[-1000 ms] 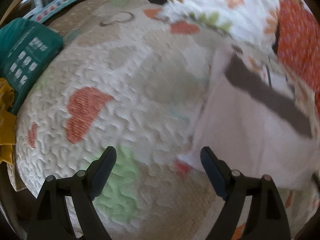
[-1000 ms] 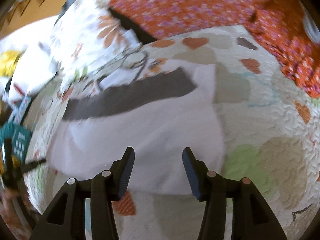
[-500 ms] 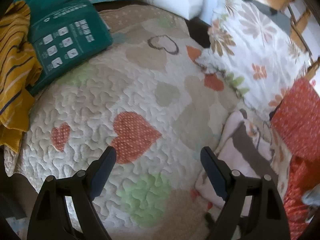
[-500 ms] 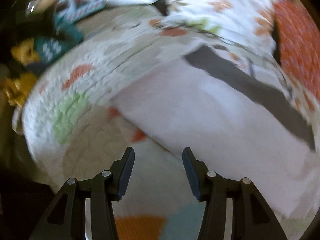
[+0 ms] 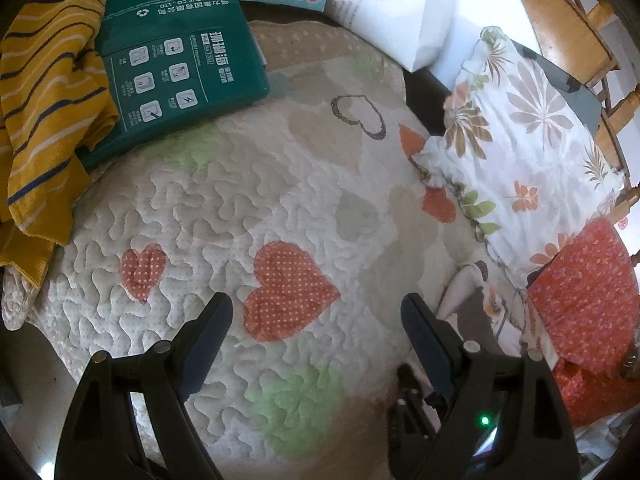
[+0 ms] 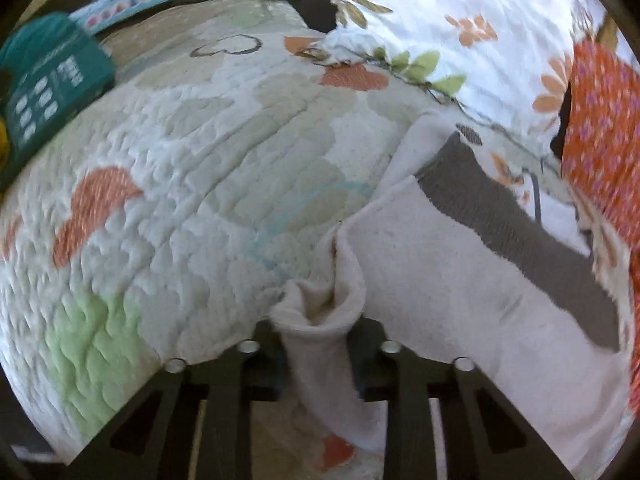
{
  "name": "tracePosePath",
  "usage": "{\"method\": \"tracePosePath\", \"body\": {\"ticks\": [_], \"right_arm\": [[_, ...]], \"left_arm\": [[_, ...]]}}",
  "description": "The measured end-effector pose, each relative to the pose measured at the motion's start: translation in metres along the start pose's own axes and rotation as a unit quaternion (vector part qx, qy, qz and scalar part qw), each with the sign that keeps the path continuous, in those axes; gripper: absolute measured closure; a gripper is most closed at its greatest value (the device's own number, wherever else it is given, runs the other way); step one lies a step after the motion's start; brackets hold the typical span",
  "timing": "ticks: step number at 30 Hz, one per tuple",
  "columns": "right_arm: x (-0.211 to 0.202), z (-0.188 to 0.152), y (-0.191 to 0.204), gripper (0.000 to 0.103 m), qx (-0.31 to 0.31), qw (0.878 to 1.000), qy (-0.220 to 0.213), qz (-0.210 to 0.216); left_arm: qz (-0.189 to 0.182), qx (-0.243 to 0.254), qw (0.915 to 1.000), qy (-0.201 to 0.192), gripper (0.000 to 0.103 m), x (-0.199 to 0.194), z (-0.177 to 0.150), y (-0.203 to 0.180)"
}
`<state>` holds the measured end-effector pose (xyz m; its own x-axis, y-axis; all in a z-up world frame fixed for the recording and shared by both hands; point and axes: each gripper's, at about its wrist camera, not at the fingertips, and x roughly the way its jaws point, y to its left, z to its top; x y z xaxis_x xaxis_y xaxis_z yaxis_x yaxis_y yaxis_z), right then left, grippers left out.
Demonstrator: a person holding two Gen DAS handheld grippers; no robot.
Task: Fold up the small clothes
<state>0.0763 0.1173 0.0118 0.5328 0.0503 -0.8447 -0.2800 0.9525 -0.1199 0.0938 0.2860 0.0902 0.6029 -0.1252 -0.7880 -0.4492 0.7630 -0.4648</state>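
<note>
Two grippers, two roles. Right gripper (image 6: 316, 332) pinched on a bunched near corner of the pale garment (image 6: 460, 280), lying right of centre on the heart quilt (image 6: 192, 184), probably to carry that edge over for a fold. Left gripper (image 5: 316, 320) spread wide, empty, hovering over quilt, apparently waiting.

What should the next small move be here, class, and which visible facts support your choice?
Probably the right claw should lift its pinched corner of the white garment and carry it across toward the grey band. That claw is shut on a bunched edge, the rest lies flat on the quilt, and the left claw hangs open, holding nothing.
</note>
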Motion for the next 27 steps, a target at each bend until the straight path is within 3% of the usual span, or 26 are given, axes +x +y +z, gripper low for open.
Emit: {"method": "tracePosePath", "body": {"ticks": [4,9,15,19,21,24,27], "right_arm": [[-0.016,0.003,-0.031,0.094,0.057,0.997,-0.004,0.047],[-0.074,0.001,-0.126,0.094,0.153,0.985,-0.048,0.058],[-0.141,-0.051,-0.268,0.095,0.25,0.964,-0.089,-0.016],[-0.159,-0.116,-0.338,0.095,0.312,0.945,-0.069,-0.065],[-0.15,-0.145,-0.356,0.095,0.329,0.941,-0.041,-0.072],[-0.131,-0.179,-0.369,0.095,0.358,0.933,-0.01,-0.033],[-0.124,-0.191,-0.356,0.095,0.339,0.941,0.0,-0.015]], "left_arm": [[0.01,0.014,0.9998,-0.006,0.018,0.001,-0.005,-0.007],[0.016,0.052,0.9985,-0.002,0.018,0.007,-0.021,-0.035],[-0.003,0.117,0.9928,0.026,0.018,0.023,-0.06,-0.087],[-0.029,0.171,0.9837,0.047,0.018,0.032,-0.095,-0.129],[-0.038,0.198,0.9778,0.058,0.018,0.039,-0.113,-0.151],[-0.049,0.235,0.9679,0.074,0.018,0.051,-0.142,-0.181],[-0.051,0.255,0.962,0.084,0.018,0.061,-0.163,-0.201]]}}
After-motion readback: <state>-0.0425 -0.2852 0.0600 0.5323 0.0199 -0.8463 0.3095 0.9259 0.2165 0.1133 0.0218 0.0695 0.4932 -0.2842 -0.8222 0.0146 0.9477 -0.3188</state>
